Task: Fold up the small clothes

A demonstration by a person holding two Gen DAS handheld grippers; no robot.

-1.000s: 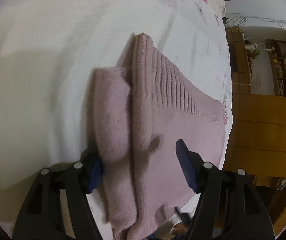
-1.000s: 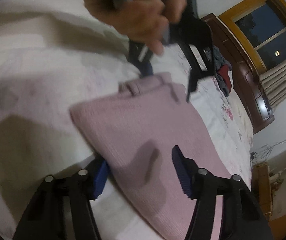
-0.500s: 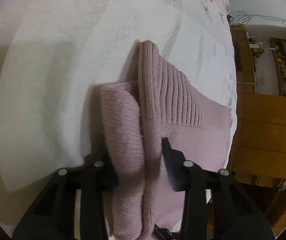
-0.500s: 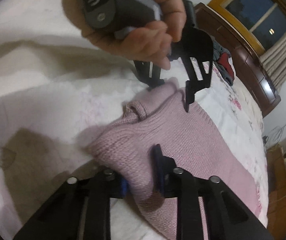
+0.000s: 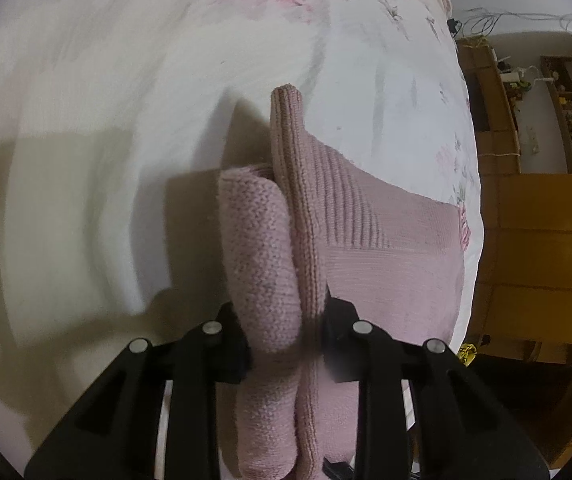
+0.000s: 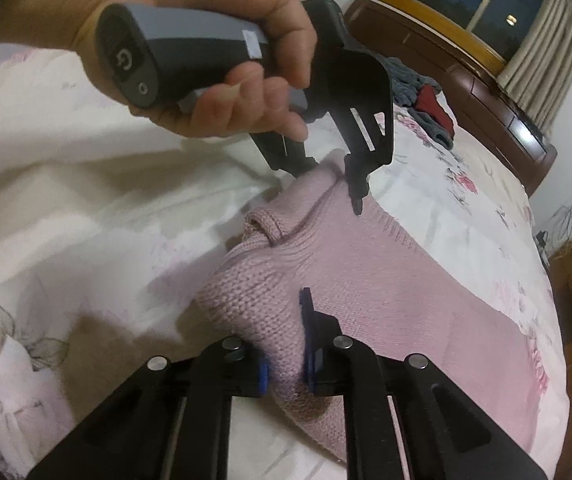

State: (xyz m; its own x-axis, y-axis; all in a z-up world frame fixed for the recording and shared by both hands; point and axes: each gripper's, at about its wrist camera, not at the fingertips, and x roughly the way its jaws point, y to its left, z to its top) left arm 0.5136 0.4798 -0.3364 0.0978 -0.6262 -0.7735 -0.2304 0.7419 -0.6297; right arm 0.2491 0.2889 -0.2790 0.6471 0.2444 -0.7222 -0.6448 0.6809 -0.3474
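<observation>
Where the right gripper (image 6: 284,364) meets the pink knitted garment (image 6: 386,300), a bunched corner of the knit is pinched between its blue-padded jaws, which are drawn nearly together around the thick fold. Beyond those jaws the garment is spread flat over the floral bed sheet (image 6: 466,200), running away to the right. Farther ahead, the left gripper (image 6: 328,172) is held in a person's hand (image 6: 221,80), and its black jaws are seen closed on the far edge of the same garment. From the left wrist view, the left gripper (image 5: 286,344) is shown clamped on two stacked folds of the pink knitted garment (image 5: 398,264), one rolled fold lying left of a ribbed edge that stands upright between the jaws. Past the jaws, the ribbed edge rises to a point above the floral bed sheet (image 5: 165,80). At the far end of the bed, a heap of dark clothes (image 6: 422,92) lies beside a wooden headboard (image 6: 498,100).
</observation>
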